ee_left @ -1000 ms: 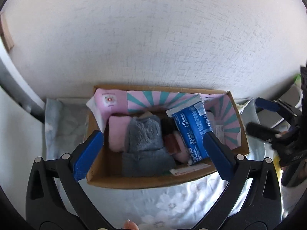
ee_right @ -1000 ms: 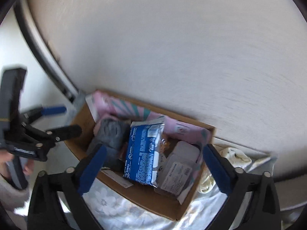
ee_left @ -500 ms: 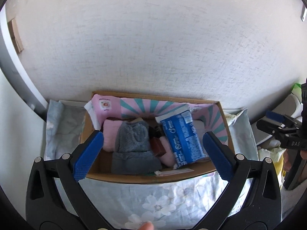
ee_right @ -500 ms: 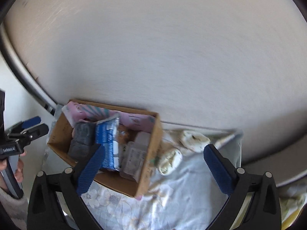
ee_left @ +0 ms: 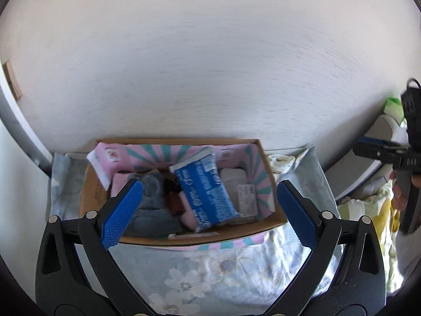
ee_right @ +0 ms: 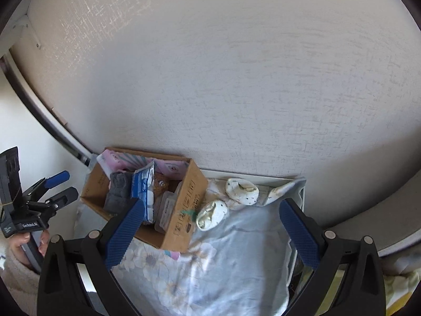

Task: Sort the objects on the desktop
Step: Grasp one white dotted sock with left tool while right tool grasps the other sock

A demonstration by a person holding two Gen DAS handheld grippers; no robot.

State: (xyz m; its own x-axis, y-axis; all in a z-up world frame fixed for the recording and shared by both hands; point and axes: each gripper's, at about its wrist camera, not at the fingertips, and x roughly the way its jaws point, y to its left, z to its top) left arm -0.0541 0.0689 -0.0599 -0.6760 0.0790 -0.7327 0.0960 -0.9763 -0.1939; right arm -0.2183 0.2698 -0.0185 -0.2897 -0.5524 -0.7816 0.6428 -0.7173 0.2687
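An open cardboard box (ee_left: 184, 238) stands against the wall. It holds a blue packet (ee_left: 205, 192), folded grey cloth (ee_left: 154, 212), pink cloth (ee_left: 118, 183) and a clear plastic packet (ee_left: 243, 197). My left gripper (ee_left: 209, 184) hovers open in front of the box with nothing between its fingers. Two rolled white socks (ee_right: 242, 188) (ee_right: 211, 214) lie on the floral cloth (ee_right: 236, 252), just right of the box (ee_right: 184, 210). My right gripper (ee_right: 211, 205) is open and empty, with the nearer sock in line between its fingers.
A textured white wall (ee_right: 236, 79) rises directly behind the box. The box has a pink and teal striped lining (ee_left: 184, 154). A hand holds the left gripper (ee_right: 56, 187) at the left edge of the right wrist view. Yellow patterned fabric (ee_left: 379, 221) lies to the right.
The right gripper has swung away from the box towards the right, bringing the two white socks between its fingers. The left gripper has shifted slightly, still facing the box. Both stay open.
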